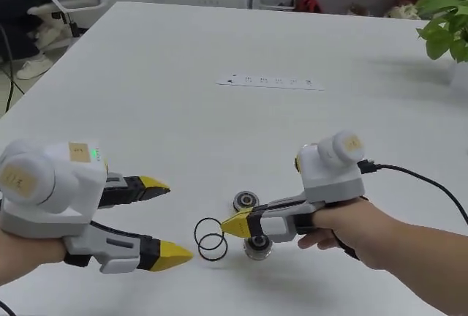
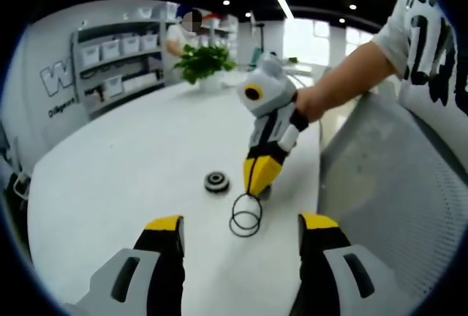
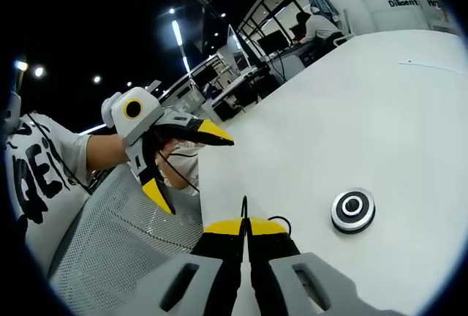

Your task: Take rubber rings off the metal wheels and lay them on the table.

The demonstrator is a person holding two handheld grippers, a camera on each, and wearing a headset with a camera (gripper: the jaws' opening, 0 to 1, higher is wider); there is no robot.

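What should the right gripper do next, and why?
Probably open its jaws. The right gripper seems shut on a ring lying on the table, overlapping a second ring and off the wheel, so only letting go remains.

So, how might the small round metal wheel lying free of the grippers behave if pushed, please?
The small round metal wheel lies flat, so it would probably slide, not roll. Being metal, it is likely stiff and heavy for its size.
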